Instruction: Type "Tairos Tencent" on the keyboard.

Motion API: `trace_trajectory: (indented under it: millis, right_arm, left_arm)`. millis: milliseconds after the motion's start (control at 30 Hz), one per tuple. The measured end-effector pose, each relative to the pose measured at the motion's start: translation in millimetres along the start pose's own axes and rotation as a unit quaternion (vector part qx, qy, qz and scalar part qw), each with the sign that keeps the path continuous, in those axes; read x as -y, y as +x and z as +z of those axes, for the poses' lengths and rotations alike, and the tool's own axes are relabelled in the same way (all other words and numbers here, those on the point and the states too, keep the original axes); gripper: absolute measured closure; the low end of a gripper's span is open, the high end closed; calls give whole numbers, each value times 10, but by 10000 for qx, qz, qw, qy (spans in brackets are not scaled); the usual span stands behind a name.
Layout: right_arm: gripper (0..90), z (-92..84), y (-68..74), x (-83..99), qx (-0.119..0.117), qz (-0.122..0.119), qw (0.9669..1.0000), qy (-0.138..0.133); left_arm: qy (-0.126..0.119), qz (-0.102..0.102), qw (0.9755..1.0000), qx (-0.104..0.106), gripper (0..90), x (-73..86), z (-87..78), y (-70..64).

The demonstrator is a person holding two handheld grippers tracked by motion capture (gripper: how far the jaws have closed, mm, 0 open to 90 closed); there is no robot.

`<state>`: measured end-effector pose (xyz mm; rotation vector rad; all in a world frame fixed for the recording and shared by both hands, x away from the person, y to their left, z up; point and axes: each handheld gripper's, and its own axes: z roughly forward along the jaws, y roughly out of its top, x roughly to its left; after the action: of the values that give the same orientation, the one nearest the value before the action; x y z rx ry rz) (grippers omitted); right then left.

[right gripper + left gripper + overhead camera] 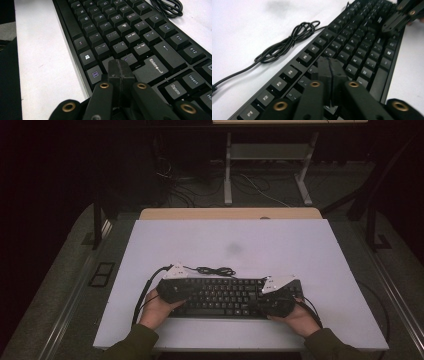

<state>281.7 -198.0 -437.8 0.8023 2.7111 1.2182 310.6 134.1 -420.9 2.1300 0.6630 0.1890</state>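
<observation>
Pressing together, left gripper (331, 67) jaws are shut with nothing between them, tips over the keyboard (225, 296) left-end keys. Right gripper (121, 68) jaws likewise closed empty, tips just above the keys beside Enter. Both hands come in low from the near edge. Keyboard lies near the table (300, 245) front edge; cable (287, 45) coils just behind it, open surface beyond.

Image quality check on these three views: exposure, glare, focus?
High view: dim, the surroundings nearly black; only the white table top is lit, with a faint grey smudge. Left gripper view: table washed out to white; keyboard legends soft, blurrier toward the far end; the shut left gripper is out of focus. Right gripper view: sharper, Enter and Delete readable; the right gripper is shut and slightly soft.
</observation>
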Motion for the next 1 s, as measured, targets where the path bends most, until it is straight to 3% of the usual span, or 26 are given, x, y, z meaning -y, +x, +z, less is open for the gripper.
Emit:
trace_trajectory:
  millis: [233,500,800,1000]
  right_arm:
    - [892,0,1,0,-2,-5,10000,5]
    - [892,0,0,0,-4,-6,10000,5]
    - [892,0,2,2,-2,-4,10000,6]
    - [892,-1,1,3,-5,9,10000,8]
  left_arm:
    - [234,7,9997,-50,888,26,66,0]
    - [236,-35,9997,-78,889,41,104,17]
    - [396,20,9991,-125,890,63,148,16]
    - [353,21,9993,-88,890,66,143,10]
